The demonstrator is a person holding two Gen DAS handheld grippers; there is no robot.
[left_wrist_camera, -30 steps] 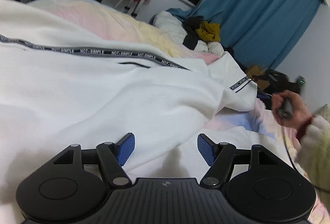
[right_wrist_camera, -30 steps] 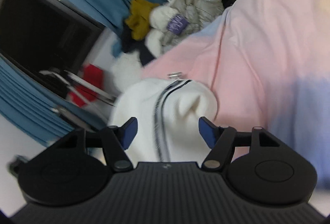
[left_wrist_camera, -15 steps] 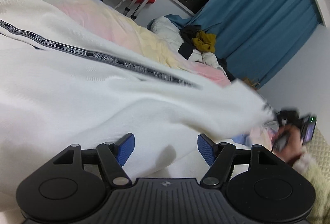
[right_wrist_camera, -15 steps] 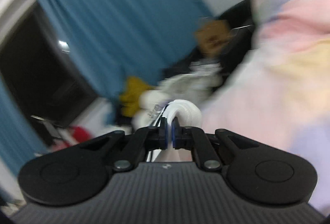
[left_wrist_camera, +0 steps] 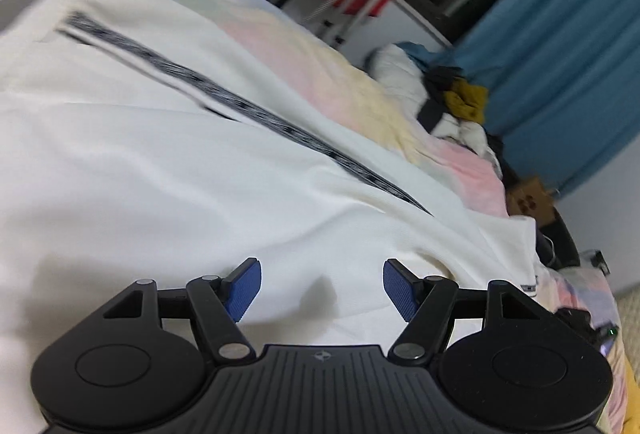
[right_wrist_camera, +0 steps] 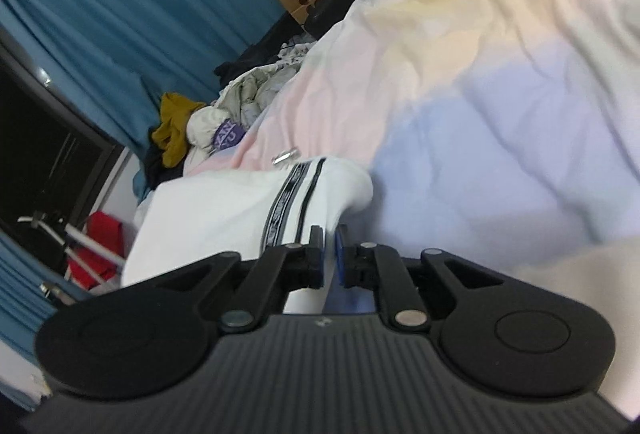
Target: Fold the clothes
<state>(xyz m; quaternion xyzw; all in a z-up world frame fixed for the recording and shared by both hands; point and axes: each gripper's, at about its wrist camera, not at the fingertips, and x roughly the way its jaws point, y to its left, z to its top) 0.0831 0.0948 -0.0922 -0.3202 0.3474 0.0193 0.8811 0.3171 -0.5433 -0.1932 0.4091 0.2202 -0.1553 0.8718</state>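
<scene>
The white garment (left_wrist_camera: 168, 170) with its dark lettered stripe lies spread across the pastel bedspread (right_wrist_camera: 500, 82), not yet folded as far as I can see. The right claw (right_wrist_camera: 328, 258) is pinching the garment's striped end near the bed's edge, while the left claw (left_wrist_camera: 322, 288) hovers spread over the white cloth, gripping nothing. The folding looks barely begun, with every fold left.

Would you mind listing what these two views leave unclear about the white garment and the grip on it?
- White garment: its whole outline, cut off by the left wrist view's edges.
- Lettered stripe: text smeared by motion blur, left wrist view.
- Right gripper: how much fabric it pinches, hidden by its own fingers.
- Left gripper: whether it touches the cloth.
</scene>
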